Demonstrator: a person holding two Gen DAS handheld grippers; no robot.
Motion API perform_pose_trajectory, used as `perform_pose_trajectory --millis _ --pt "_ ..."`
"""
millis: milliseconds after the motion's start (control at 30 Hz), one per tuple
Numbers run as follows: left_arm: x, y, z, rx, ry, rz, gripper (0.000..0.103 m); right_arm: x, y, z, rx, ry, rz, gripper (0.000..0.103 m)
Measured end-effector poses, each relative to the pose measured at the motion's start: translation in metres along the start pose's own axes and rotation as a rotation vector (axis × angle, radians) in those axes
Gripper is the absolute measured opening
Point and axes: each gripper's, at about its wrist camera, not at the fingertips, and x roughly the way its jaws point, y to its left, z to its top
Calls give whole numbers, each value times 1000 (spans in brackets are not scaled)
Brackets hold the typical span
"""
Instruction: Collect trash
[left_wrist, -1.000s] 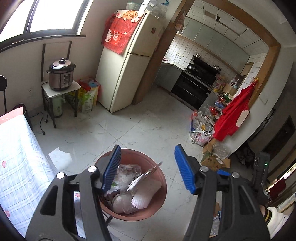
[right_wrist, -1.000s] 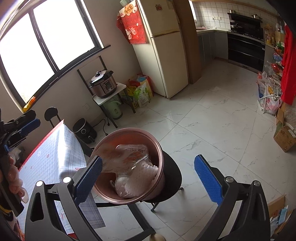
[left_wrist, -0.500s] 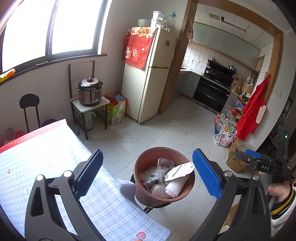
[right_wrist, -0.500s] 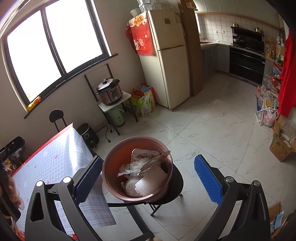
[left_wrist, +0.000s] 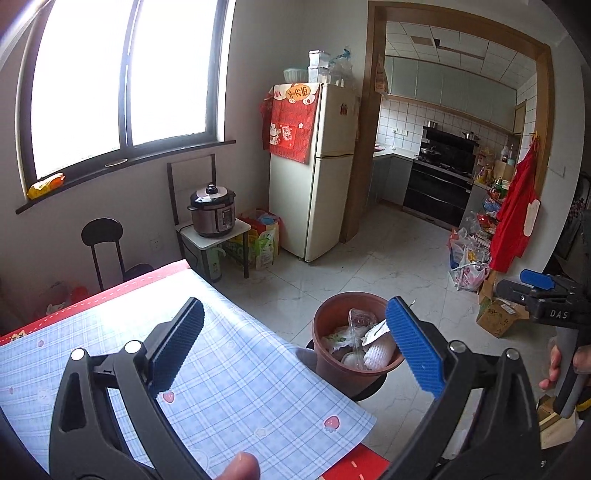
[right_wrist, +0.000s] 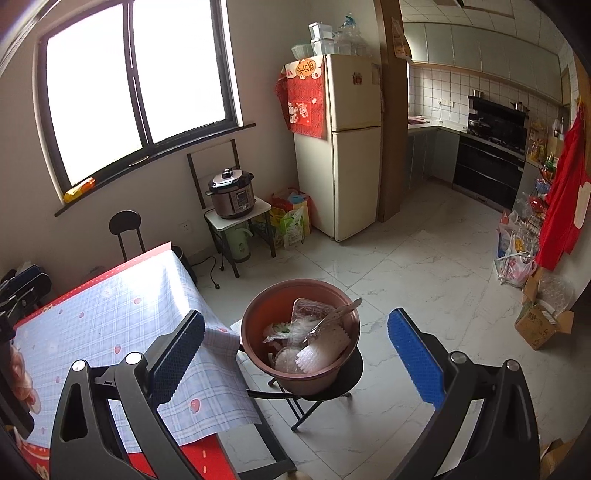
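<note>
A brown round bin (left_wrist: 328, 360) stands on a black stool beside the table corner; it also shows in the right wrist view (right_wrist: 258, 328). It holds clear plastic containers (right_wrist: 306, 317), white foam netting (right_wrist: 325, 349) and other wrappers. My left gripper (left_wrist: 295, 347) is open and empty, raised over the checked tablecloth (left_wrist: 236, 391), left of the bin. My right gripper (right_wrist: 295, 354) is open and empty, raised well above and short of the bin. The right gripper also shows at the right edge of the left wrist view (left_wrist: 546, 295).
A stool (right_wrist: 332, 384) carries the bin. A fridge (right_wrist: 347, 155) stands at the back. A pressure cooker (right_wrist: 232, 194) sits on a small table under the window. A black chair (right_wrist: 127, 229) is by the wall. Bags and cardboard boxes (right_wrist: 543, 325) lie at the right.
Both grippers have risen and pulled back from the bin. The left gripper, low over the bin a second ago, is now back over the table. The bin looks smaller and farther.
</note>
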Motion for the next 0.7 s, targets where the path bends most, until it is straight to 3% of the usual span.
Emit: perform_pose_trajectory --millis 300,700 --pt "-54 12 -10 -36 -34 5 97 -48 35 -11 -11 -50 -16 98" --pt "-92 12 -14 13 -69 -4 97 -83 58 -25 7 -106 -31 98"
